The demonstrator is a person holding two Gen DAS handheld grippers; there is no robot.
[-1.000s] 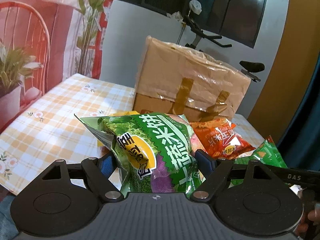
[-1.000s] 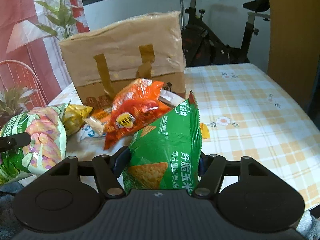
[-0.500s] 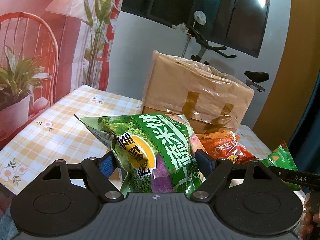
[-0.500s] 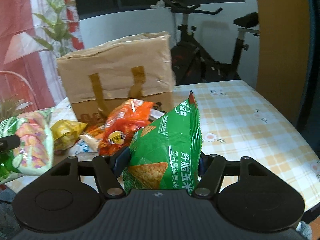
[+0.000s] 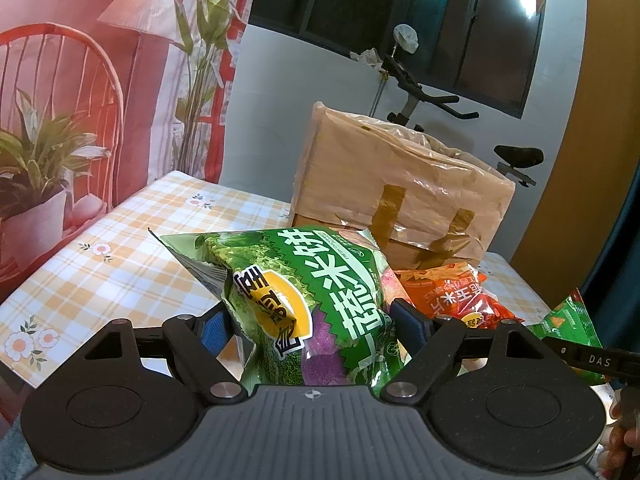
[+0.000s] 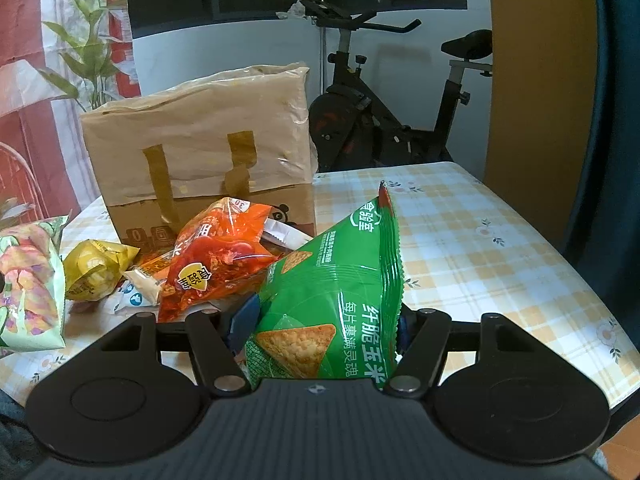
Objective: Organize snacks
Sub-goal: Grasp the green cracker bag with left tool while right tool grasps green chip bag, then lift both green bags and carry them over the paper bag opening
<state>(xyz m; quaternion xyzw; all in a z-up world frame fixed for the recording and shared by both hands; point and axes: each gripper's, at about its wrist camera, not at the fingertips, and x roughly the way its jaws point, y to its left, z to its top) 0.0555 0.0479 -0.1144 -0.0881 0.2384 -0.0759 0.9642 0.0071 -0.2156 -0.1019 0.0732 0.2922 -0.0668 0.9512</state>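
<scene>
My left gripper (image 5: 310, 322) is shut on a green vegetable-crisp bag (image 5: 304, 280) and holds it above the checked table (image 5: 120, 268). My right gripper (image 6: 324, 324) is shut on a green corn-chip bag (image 6: 340, 280), also held up. A tan insulated tote bag (image 6: 200, 152) stands at the back of the table; it also shows in the left wrist view (image 5: 400, 192). In front of it lie an orange-red snack bag (image 6: 216, 256), a yellow snack bag (image 6: 94, 268) and small white packets (image 6: 140, 292). The left-held bag shows at the right wrist view's left edge (image 6: 28, 288).
An exercise bike (image 6: 380, 112) stands behind the table. A potted plant (image 5: 36, 184) and a red chair (image 5: 60, 80) are at the far left. The table's right half (image 6: 480, 248) carries only the checked cloth.
Both grippers have risen with their bags, so the table and tote sit lower in view. Both grips are unchanged.
</scene>
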